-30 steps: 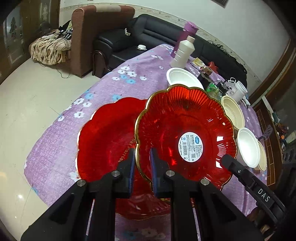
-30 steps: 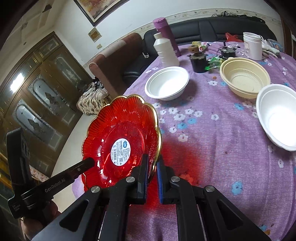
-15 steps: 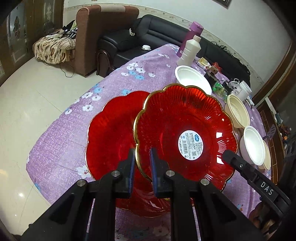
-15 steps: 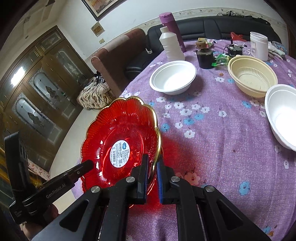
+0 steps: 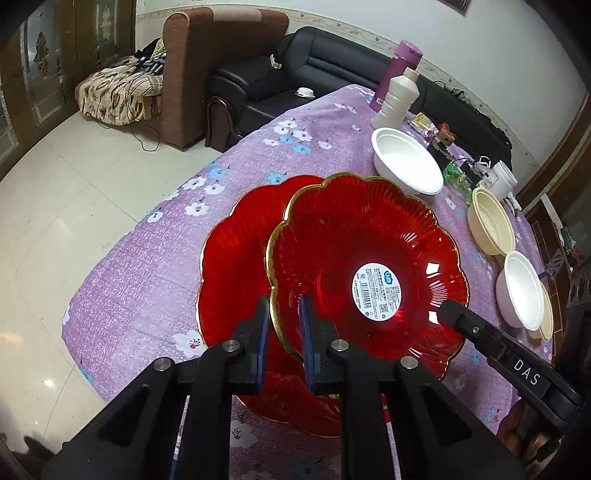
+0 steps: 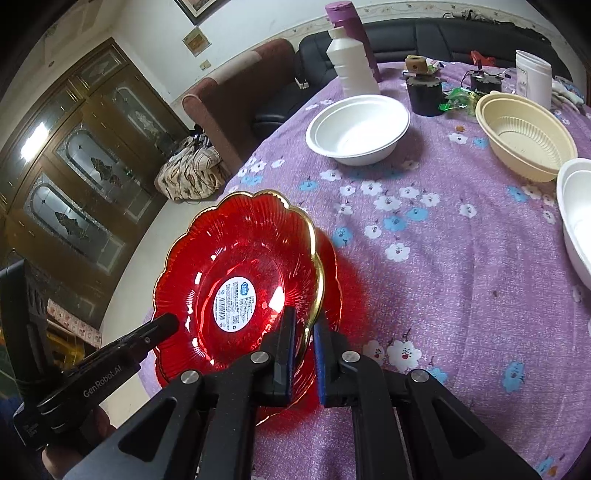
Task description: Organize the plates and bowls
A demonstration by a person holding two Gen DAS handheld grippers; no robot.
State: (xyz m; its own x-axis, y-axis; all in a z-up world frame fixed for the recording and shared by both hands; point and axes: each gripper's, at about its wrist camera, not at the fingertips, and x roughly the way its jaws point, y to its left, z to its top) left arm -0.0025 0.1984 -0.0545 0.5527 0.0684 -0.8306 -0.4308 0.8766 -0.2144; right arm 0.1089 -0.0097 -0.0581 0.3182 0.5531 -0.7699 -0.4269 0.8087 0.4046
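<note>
A red scalloped plate [image 5: 369, 258] with a gold rim and a white label hangs tilted above the purple flowered table [image 6: 461, 258]. My left gripper [image 5: 284, 325] is shut on its near rim. My right gripper [image 6: 304, 332] is shut on the opposite rim, and its finger [image 5: 454, 314] shows in the left wrist view. Under the held plate a second red plate [image 5: 236, 266] lies flat by the table's edge; only its border [image 6: 332, 280] shows in the right wrist view. A white bowl [image 6: 358, 125], a cream bowl [image 6: 524, 136] and another white bowl [image 6: 576, 214] stand farther back.
A white bottle [image 6: 351, 66], a purple flask [image 6: 354, 33], a dark cup [image 6: 424, 96] and a white jar [image 6: 532, 77] crowd the far end of the table. The table edge [image 5: 122, 266] drops to a tiled floor on the left. A sofa [image 5: 332, 74] stands beyond.
Both grippers have carried the held plate a little lower and closer over the plate on the table. Both grips are unchanged.
</note>
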